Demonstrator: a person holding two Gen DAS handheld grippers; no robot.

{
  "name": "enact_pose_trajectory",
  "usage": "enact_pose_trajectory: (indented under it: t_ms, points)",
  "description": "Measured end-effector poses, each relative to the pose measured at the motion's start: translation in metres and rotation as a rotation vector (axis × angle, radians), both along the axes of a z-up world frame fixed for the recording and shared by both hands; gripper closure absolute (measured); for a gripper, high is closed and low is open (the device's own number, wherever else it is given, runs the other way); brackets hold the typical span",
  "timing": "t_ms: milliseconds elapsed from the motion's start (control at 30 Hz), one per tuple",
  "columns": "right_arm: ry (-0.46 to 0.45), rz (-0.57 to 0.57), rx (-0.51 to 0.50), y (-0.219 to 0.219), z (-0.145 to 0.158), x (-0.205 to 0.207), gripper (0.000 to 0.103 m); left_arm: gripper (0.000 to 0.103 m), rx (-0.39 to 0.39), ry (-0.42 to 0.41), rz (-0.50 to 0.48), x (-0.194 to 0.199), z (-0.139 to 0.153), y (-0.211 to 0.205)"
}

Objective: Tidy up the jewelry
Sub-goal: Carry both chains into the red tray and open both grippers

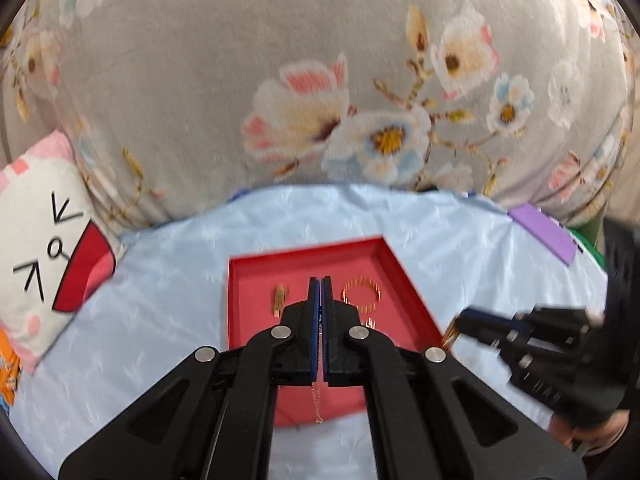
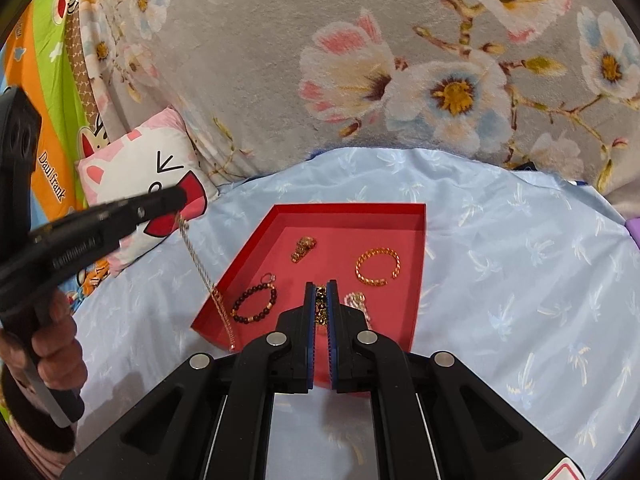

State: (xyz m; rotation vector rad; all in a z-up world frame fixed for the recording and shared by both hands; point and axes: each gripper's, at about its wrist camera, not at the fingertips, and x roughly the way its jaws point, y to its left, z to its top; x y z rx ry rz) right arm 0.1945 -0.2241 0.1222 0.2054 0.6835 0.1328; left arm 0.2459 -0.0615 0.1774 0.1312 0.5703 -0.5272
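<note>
Two grippers, both clamped. Left gripper (image 2: 182, 198) pinches the top end of a thin gold chain (image 2: 204, 276); the chain hangs slack, its lower end trailing over the near rim of the red tray (image 2: 352, 210). Right gripper (image 2: 320, 300) is closed on a chunky gold chain (image 2: 320, 305) above the tray floor. Judgement: both are light, limp, snag-prone; grip near an end and lower slowly to avoid tangling.

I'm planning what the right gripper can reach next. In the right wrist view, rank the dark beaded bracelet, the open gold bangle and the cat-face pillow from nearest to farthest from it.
From the right gripper:
1. Dark beaded bracelet, just left of the fingertips in the red tray.
2. Open gold bangle, ahead and right; nearly as close, so this order is not firm.
3. Cat-face pillow, plainly farthest, off the tray at far left.
</note>
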Motion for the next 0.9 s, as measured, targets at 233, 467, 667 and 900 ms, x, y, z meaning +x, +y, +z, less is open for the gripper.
enact_pose_trajectory:
  t_ms: [233,467,667,900]
  points:
    - [0.058,-0.003,0.026,-0.006,-0.007,0.053,0.099,0.103,-0.013,0.006,0.033,0.048,0.008,-0.015]
    - [0.155,-0.052,-0.008,-0.012,-0.050,0.095,0.098,0.103,0.027,0.082,0.066,0.090,-0.036,-0.029]
    - [0.160,-0.076,-0.008,-0.020,-0.066,0.103,0.093,0.102,0.053,0.140,0.110,0.109,-0.069,-0.029]
    - [0.127,-0.083,0.006,-0.024,-0.058,0.093,0.093,0.066,0.037,0.141,0.138,0.108,-0.075,-0.019]
